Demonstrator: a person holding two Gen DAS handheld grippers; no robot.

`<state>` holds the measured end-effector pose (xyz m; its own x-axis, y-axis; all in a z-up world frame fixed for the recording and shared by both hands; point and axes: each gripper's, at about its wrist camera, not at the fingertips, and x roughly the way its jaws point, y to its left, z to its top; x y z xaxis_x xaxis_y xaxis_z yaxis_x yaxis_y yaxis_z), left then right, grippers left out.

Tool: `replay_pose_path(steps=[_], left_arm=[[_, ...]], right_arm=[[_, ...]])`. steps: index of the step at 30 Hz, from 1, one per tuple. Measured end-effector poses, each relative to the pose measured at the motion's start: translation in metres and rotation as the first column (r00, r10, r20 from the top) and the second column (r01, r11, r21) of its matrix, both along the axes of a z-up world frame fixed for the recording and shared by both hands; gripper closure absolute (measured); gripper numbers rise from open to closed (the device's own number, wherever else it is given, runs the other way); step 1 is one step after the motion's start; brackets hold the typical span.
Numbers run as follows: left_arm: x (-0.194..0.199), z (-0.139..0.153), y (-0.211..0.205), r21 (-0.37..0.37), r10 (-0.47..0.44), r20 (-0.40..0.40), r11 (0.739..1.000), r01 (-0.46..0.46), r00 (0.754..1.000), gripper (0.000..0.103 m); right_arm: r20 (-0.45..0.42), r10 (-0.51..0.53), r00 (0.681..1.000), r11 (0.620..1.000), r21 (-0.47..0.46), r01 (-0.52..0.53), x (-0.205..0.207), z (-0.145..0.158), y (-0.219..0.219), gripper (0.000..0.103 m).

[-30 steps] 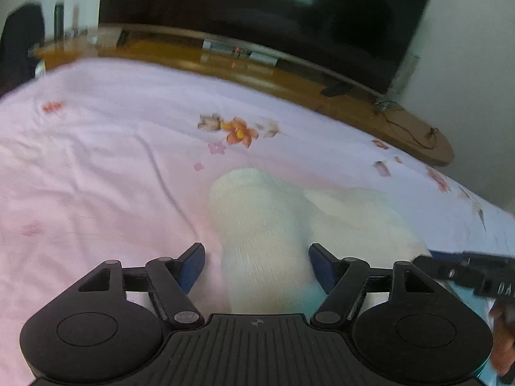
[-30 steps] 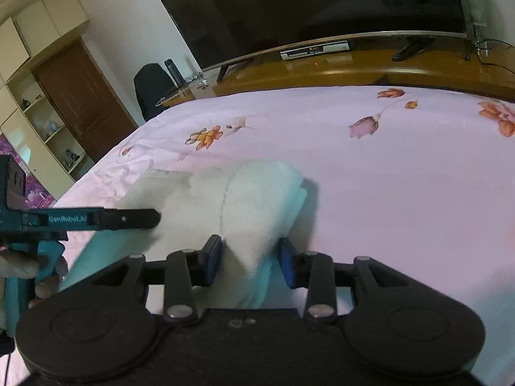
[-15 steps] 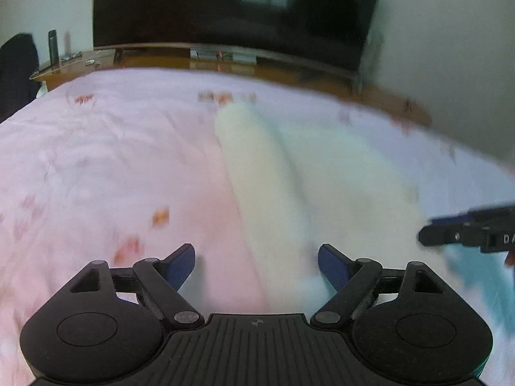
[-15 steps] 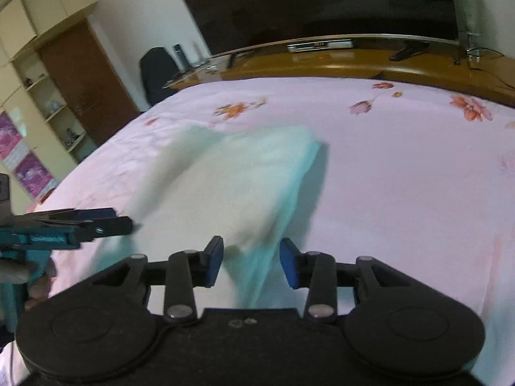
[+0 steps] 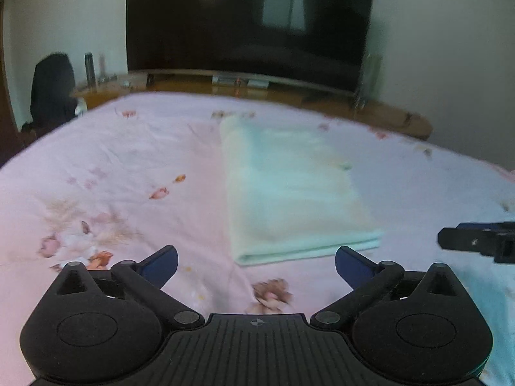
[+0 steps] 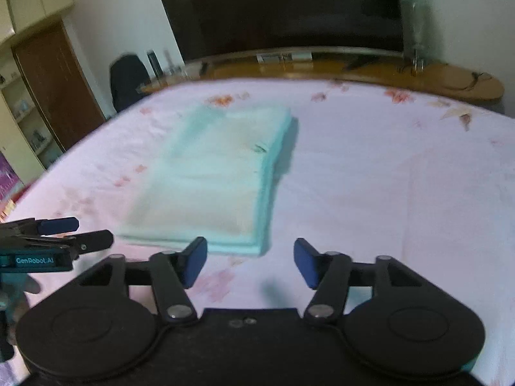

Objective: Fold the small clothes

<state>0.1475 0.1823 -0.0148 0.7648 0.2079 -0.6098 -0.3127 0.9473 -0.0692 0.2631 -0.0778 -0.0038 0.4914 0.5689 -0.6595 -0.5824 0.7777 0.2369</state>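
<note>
A pale cream cloth (image 5: 289, 189) lies folded into a long flat rectangle on the pink flowered bedspread (image 5: 112, 173); the right wrist view shows the same cloth (image 6: 212, 173) with stacked layers along its right edge. My left gripper (image 5: 256, 262) hovers just short of the cloth's near end, its jaws opening wide with nothing between them. My right gripper (image 6: 250, 262) sits near the cloth's near right corner, jaws also opening and empty. Each gripper shows in the other's view: the right one (image 5: 476, 241) at the right edge, the left one (image 6: 51, 241) at the left edge.
A low wooden TV bench (image 5: 257, 87) with a large dark screen (image 5: 248, 16) stands past the far edge of the bed. A dark chair (image 5: 51, 87) stands at the far left. A wooden door (image 6: 54, 87) and shelves (image 6: 22, 119) are at the left in the right wrist view.
Both grippers let go of the cloth and drew back toward the near side. The cloth, earlier bunched between the jaws, now lies flat and folded. Both pairs of jaws have spread wider.
</note>
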Motion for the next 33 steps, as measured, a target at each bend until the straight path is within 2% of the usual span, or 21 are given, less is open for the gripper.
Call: replay_pose_path(steps=[3,7,11,16,24,33], left_arm=[[-0.027,0.021,-0.017,0.019,0.004,0.02,1.0,-0.004,1.0,0.0],[-0.056,0.036,-0.028,0.017,0.001,0.031,1.0,-0.001,1.0,0.0],[-0.078,0.038,-0.035,0.014,0.019,0.034,1.0,-0.019,0.999,0.0],[-0.1,0.038,-0.036,-0.009,0.025,0.048,1.0,-0.025,0.999,0.0],[-0.109,0.043,-0.036,-0.024,0.061,0.086,0.998,-0.059,0.994,0.0],[-0.105,0.043,-0.039,-0.023,0.064,0.091,0.998,-0.062,0.994,0.0]], right_arm=[[0.03,-0.021,0.999,1.0,0.008,0.021,-0.034,0.021,-0.008,0.039],[0.084,-0.029,0.996,0.999,-0.03,0.032,-0.069,0.04,-0.007,0.032],[0.097,-0.047,0.994,0.998,-0.041,0.051,-0.091,0.049,-0.008,0.024],[0.124,-0.064,0.99,0.997,-0.04,0.07,-0.117,0.054,-0.013,0.022],[0.169,-0.082,0.982,0.996,-0.017,0.086,-0.13,0.065,-0.009,0.021],[0.187,-0.08,0.979,0.996,-0.022,0.085,-0.129,0.067,-0.002,0.02]])
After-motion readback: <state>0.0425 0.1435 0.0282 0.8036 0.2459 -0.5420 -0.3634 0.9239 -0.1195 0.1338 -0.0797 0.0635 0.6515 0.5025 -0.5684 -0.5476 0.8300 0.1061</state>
